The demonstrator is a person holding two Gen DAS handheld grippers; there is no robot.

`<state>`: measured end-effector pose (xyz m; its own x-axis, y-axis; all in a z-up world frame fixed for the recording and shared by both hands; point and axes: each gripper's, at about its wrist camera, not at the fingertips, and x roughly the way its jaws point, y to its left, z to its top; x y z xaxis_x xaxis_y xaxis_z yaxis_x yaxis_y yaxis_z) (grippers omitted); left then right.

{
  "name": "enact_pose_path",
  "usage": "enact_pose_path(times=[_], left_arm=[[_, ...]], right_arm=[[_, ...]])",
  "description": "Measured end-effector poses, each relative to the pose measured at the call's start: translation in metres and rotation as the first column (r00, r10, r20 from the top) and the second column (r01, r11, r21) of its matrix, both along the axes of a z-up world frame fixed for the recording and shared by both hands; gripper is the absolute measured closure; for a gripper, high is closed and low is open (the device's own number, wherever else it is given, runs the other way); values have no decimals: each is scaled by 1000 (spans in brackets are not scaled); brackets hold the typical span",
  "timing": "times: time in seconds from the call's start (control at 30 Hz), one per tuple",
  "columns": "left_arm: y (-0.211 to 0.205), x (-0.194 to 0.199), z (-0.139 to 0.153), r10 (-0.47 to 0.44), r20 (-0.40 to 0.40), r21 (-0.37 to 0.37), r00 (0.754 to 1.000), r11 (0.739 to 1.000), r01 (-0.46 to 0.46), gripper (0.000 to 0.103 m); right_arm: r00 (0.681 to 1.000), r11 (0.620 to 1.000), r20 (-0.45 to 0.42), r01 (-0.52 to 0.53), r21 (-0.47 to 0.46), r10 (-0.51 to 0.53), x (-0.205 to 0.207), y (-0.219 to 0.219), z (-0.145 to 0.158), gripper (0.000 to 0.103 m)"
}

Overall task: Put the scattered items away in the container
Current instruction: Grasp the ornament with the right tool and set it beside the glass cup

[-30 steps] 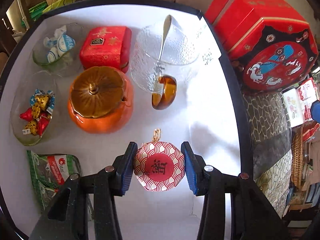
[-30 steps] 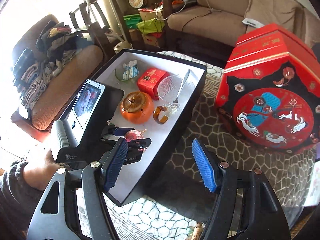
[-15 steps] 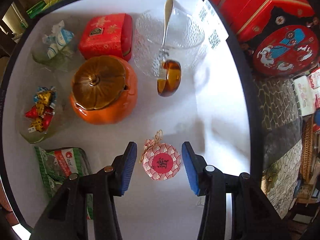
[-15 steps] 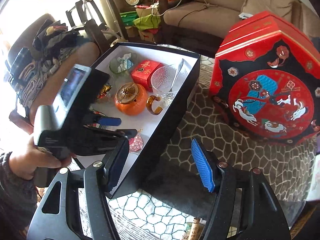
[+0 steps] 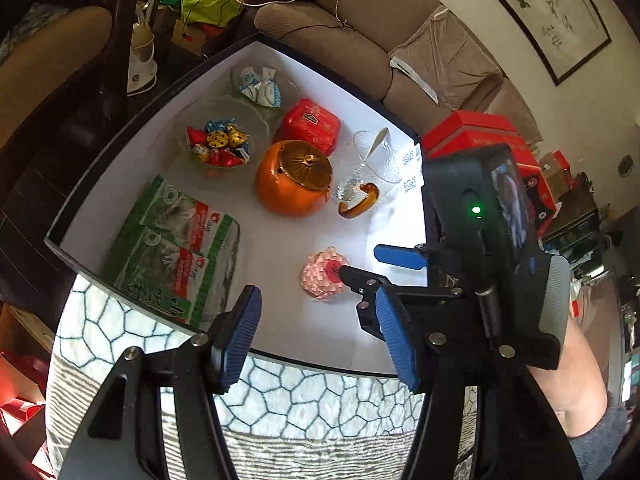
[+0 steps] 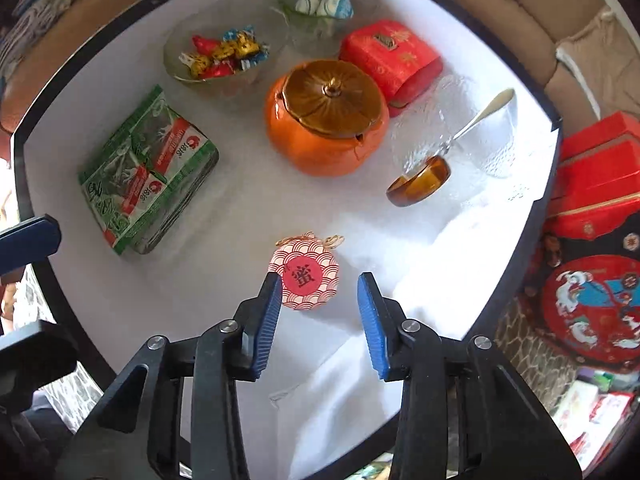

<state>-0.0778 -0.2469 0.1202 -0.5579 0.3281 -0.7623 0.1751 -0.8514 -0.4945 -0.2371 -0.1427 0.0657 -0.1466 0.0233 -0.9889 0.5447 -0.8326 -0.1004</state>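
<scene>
My right hand-held gripper (image 6: 318,308) points almost straight down into the black box (image 6: 80,48). Its jaws have just been closing, but they are not yet pressing on anything. The small round honey packet (image 6: 306,274) lies flat on the white floor of the box, near the front edge. It sits just beyond my left pad, which overlaps its rim, and not fully between the two pads.

I judge this packet to be light and a little soft, paper over something small, so it can slide on the smooth floor or buckle under a hard squeeze. I would take it across its round body, gently, not by the thin gold tie (image 6: 334,240) at its top.

My left hand-held gripper (image 5: 316,340) hangs over the front edge of the box with jaws apart and empty; they have just been opening.
</scene>
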Motion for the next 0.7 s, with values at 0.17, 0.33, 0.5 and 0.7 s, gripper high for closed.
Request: enact_pose_path(times=[0.17, 0.33, 0.5, 0.7], left_arm=[[-24, 6, -3, 36, -13, 111, 999, 993, -35, 43], [-29, 7, 2, 22, -33, 175, 999, 984, -16, 43], [-28, 5, 2, 15, -35, 173, 999, 985, -9, 43], [-27, 4, -5, 2, -17, 204, 1000, 979, 2, 43]], right_arm=[[999, 999, 34, 40, -25, -40, -12, -2, -9, 65], [997, 1000, 72, 5, -12, -4, -5, -15, -12, 64], [997, 993, 73, -46, 106, 38, -1, -16, -20, 65], [994, 952, 15, -110, 285, 111, -2, -7, -29, 71]])
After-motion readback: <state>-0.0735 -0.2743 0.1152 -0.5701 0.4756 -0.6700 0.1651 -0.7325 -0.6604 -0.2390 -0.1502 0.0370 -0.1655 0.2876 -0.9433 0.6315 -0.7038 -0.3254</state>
